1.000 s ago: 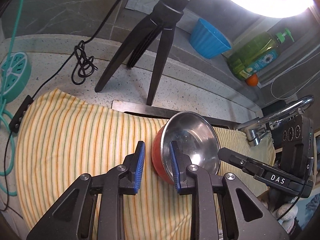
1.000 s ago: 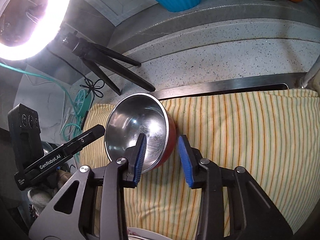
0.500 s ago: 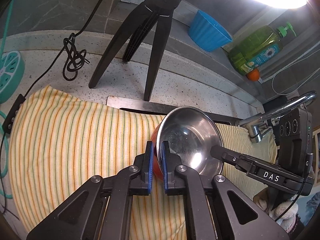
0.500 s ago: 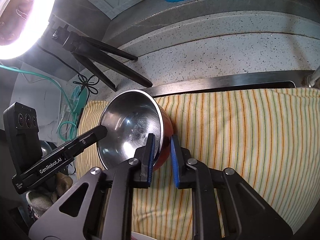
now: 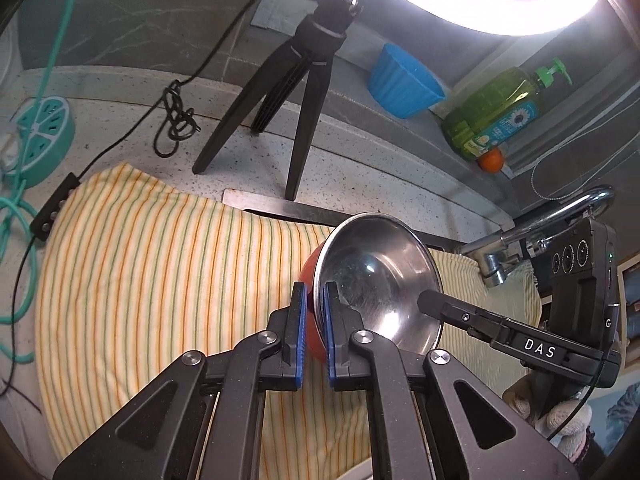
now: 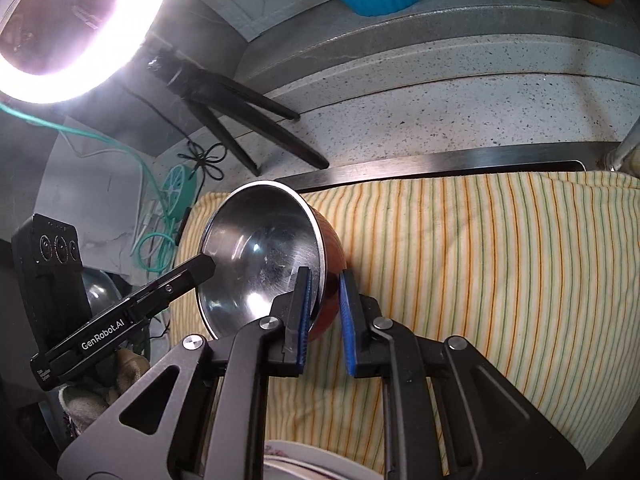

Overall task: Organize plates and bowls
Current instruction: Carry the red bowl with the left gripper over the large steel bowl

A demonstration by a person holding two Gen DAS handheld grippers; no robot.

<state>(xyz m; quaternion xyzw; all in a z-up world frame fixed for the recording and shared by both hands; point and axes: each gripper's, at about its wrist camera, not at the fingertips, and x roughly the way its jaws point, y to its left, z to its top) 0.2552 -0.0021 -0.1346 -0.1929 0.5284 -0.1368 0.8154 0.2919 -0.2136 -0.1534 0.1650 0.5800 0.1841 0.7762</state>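
Two tools: both clamp the rim of one bowl, on opposite sides of it.
Bowl: steel inside, red outside; tilted on its side over the striped cloth, its opening turned toward the right tool's side.
Left tool: clenched on the bowl's rim, one blue pad against the red outer wall, the other against the steel inside.
Right tool: grasping the bowl's rim at the side opposite the left tool, one pad inside the bowl, the other on the red wall; its jaws have just drawn together onto that rim.
Striped cloth: yellow with green and orange lines, spread under the bowl over the sink and part of the surface.
Surface: speckled stone, running behind the bowl.
Tripod: black, standing on the surface behind the bowl, under a bright ring light.
Blue cup: fluted, on the ledge behind the bowl.
Soap bottle: green with a pump, on the same ledge, lying tilted beside the blue cup.
Faucet: chrome, just beyond the bowl on the right tool's side.
Plate: only an edge shows, nearer to the camera than the bowl, below the right tool.
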